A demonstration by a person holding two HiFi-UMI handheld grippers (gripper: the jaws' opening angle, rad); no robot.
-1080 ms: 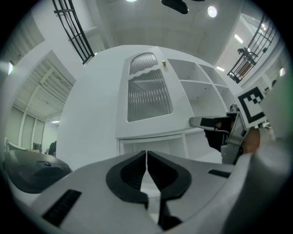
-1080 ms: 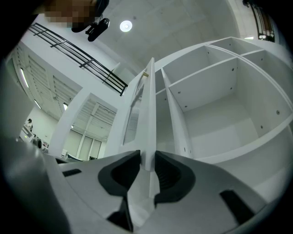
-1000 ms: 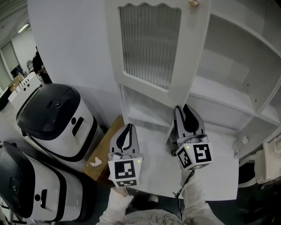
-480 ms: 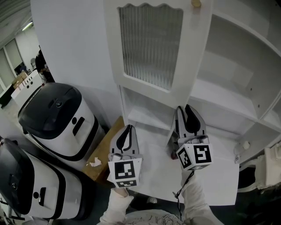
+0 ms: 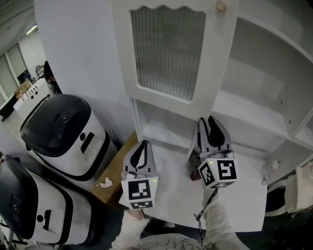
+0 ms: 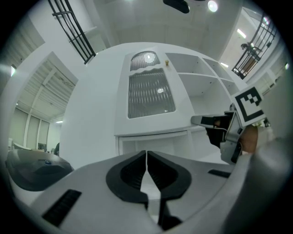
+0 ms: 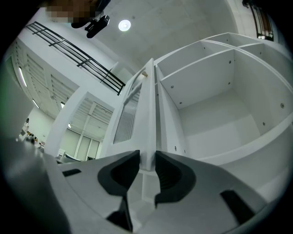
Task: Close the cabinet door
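Observation:
The white cabinet door [image 5: 168, 51] with its ribbed glass pane and small knob [image 5: 221, 5] stands swung out from the open cabinet [image 5: 254, 68]. My right gripper [image 5: 210, 120] has the door's lower free edge [image 7: 147, 114] between its jaws. In the right gripper view, the right gripper [image 7: 147, 156] has both pads against that edge while the jaws are opening slightly. My left gripper [image 5: 143, 144] hovers level, low and left of the door. Seen from its own view, the left gripper [image 6: 146, 153] is shut on nothing.
Two white-and-black domed appliances [image 5: 63, 127] [image 5: 29, 200] stand at the left, beside a brown board [image 5: 115, 171]. A white ledge [image 5: 234, 200] runs below the cabinet's bare shelves [image 5: 244, 112]. A white wall [image 5: 78, 44] is left of the door.
The right gripper has shifted a little to the right along with the door's edge. The left gripper has stayed put.

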